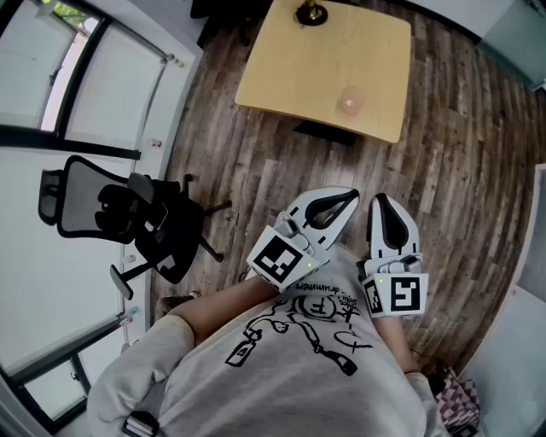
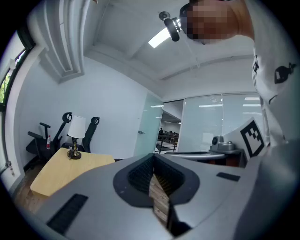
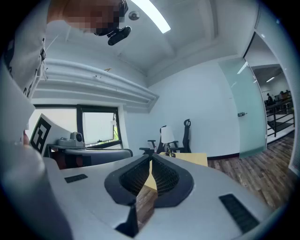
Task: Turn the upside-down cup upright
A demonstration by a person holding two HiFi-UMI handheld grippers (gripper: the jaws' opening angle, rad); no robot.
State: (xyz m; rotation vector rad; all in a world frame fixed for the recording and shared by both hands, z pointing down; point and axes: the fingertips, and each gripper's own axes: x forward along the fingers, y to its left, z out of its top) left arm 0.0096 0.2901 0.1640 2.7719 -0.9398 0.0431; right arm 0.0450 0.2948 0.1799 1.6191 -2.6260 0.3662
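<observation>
A small pinkish see-through cup (image 1: 351, 101) stands on the light wooden table (image 1: 290, 68), near its front edge; I cannot tell which way up it is. Both grippers are held close to the person's chest, far short of the table. The left gripper (image 1: 352, 198) is shut with nothing in it. Beside it, the right gripper (image 1: 378, 201) is also shut and empty. In the left gripper view the closed jaws (image 2: 153, 159) point past the table (image 2: 56, 173). In the right gripper view the closed jaws (image 3: 151, 161) point toward the table (image 3: 193, 158). Neither gripper view shows the cup.
A small lamp (image 1: 310, 12) stands at the table's far edge. A black office chair (image 1: 128, 213) stands on the wood floor to the left, beside a glass wall. More chairs (image 3: 186, 133) sit behind the table, and a glass door (image 2: 149, 126) is further back.
</observation>
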